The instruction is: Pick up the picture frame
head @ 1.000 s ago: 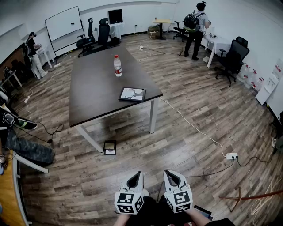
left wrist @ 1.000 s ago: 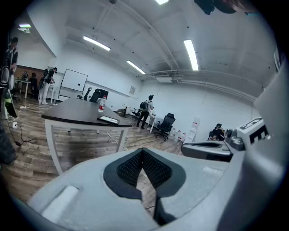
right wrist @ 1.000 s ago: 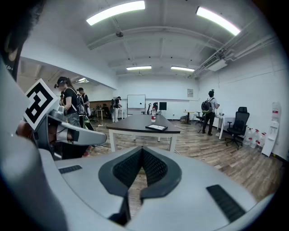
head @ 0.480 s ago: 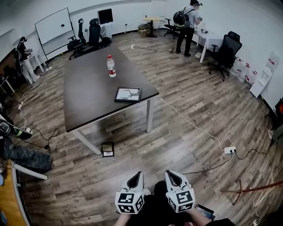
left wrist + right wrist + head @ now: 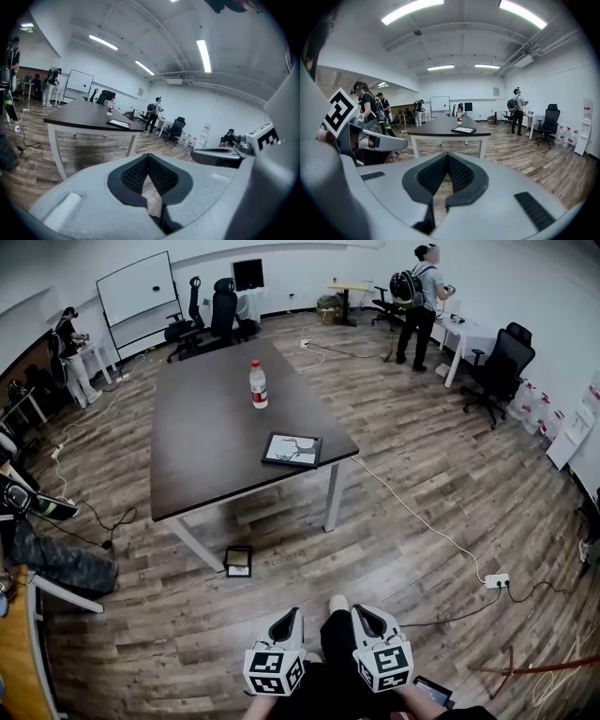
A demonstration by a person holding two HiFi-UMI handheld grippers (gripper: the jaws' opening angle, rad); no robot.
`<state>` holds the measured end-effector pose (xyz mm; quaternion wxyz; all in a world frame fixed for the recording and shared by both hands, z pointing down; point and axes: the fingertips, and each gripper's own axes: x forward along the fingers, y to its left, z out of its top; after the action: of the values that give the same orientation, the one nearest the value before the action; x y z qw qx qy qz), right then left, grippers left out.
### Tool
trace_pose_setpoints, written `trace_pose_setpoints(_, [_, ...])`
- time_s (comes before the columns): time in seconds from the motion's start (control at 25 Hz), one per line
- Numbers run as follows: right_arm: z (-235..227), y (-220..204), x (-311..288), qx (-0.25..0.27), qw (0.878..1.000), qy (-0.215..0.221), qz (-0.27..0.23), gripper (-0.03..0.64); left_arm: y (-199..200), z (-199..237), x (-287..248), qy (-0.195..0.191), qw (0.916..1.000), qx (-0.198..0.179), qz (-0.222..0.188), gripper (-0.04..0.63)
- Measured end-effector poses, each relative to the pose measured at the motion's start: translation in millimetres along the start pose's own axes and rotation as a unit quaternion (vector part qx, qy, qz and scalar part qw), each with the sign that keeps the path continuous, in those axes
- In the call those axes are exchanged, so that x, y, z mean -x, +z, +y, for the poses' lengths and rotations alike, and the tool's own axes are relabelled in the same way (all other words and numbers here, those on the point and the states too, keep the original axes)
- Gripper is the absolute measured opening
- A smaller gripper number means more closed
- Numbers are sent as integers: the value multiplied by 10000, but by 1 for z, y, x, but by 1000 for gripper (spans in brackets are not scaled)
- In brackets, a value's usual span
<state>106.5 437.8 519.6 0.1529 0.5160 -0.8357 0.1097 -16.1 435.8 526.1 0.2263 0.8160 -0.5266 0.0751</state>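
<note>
Head view is showing the left claw (image 5: 294, 615) and right claw (image 5: 362, 611) fully closed, gripping nothing; the black-rimmed rectangular picture frame (image 5: 292, 450) is lying flat on the dark rectangular bench (image 5: 206, 456), well apart.

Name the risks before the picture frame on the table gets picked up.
The picture frame lies flat near the table corner; a nudge might slide it off. A second frame sits on the floor by the table leg and might be taken instead. The white cable runs across the floor near the path, a trip hazard.
</note>
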Motion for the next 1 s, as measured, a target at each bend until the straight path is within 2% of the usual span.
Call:
trace_pose_setpoints(0.2, [-17,16,-41,-49,9997,231,4,5,14,22,-23,391,9991,107,77,9])
trace_pose_setpoints(0.48, [-62,39,-108,-49,9987,486,172,6,48,28,-86,377,9991,171,120,9])
trace_pose_setpoints(0.68, [-83,63,-154,-3,9973,721,160,6,75,48,-122,640,9976,268,70,9])
trace_pose_setpoints(1.0, [-120,87,-204,232,9935,1101,147,6,99,55,-172,935,9942,526,-111,9])
